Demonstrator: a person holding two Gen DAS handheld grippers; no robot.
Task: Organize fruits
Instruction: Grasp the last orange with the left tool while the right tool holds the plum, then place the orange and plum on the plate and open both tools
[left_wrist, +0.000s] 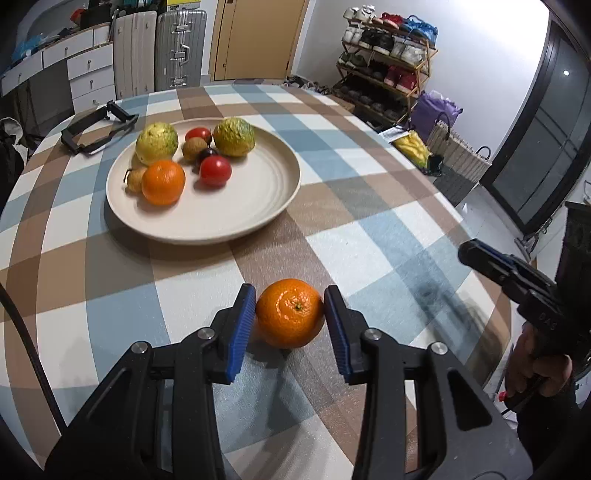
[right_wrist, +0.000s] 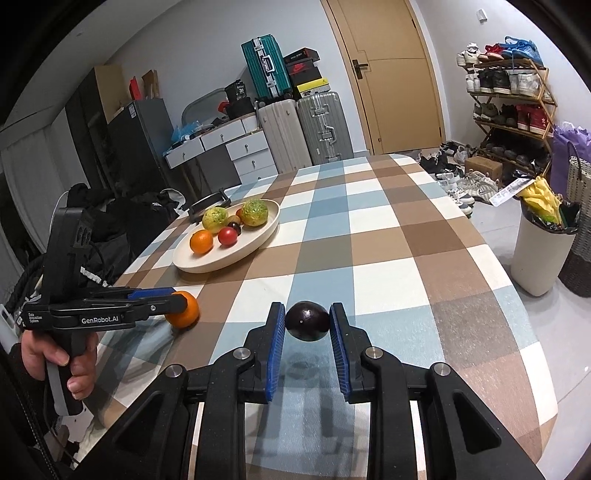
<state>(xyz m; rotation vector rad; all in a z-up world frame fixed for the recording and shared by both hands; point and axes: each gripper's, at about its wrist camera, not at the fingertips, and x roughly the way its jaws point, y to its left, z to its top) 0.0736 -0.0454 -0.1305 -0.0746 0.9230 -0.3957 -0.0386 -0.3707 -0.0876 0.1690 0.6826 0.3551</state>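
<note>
My left gripper (left_wrist: 290, 301) is shut on an orange (left_wrist: 290, 318) that rests low over the checked tablecloth; the blue pads touch both its sides. It also shows in the right wrist view (right_wrist: 183, 309). My right gripper (right_wrist: 307, 314) is shut on a dark purple fruit (right_wrist: 307, 321) and holds it a little above the table. A cream plate (left_wrist: 255, 206) at the far left holds another orange (left_wrist: 163, 181), two yellow-green fruits (left_wrist: 156, 142), red tomatoes (left_wrist: 215, 170) and small brown fruits. The plate also shows in the right wrist view (right_wrist: 236, 254).
A black clamp-like frame (left_wrist: 96, 127) lies beyond the plate. The right gripper's body (left_wrist: 517, 280) shows at the table's right edge. A white bin (right_wrist: 539, 251), a shoe rack (right_wrist: 509, 107) and suitcases (right_wrist: 303, 129) stand around the table.
</note>
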